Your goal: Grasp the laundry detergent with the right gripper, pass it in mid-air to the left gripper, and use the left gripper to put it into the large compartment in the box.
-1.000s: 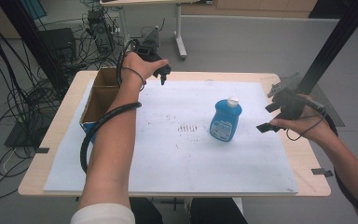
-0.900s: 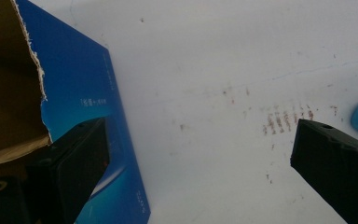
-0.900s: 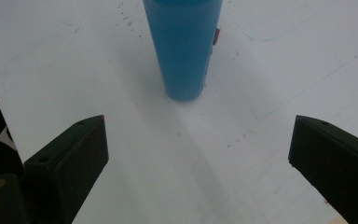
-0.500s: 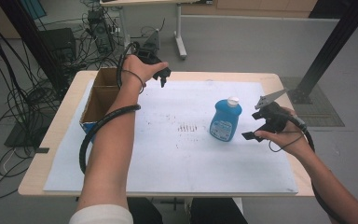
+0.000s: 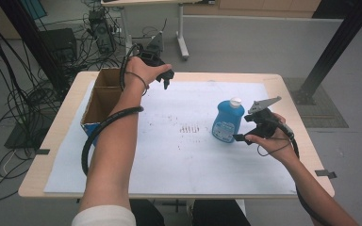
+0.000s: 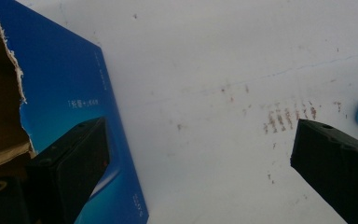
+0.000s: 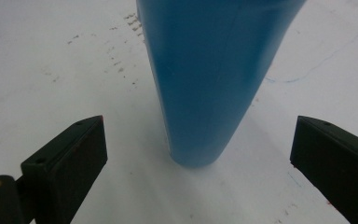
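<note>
A blue bottle with a white cap stands upright on the white sheet, right of centre. My right gripper is just right of it, open, jaws level with its lower half. In the right gripper view the bottle stands between and slightly ahead of the wide-apart jaws of that gripper, untouched. My left gripper hangs open above the far edge of the sheet, beside an open cardboard box. In the left gripper view the left gripper holds nothing, and the box's blue side is at left.
Brown marks dot the sheet left of the bottle. The box takes up the table's far left corner. Cables lie on the floor at left, and a black post rises at right beyond the table.
My right gripper has moved left and nearer, from the table's right edge up to the bottle, jaws now either side of it. The left gripper has barely shifted.
</note>
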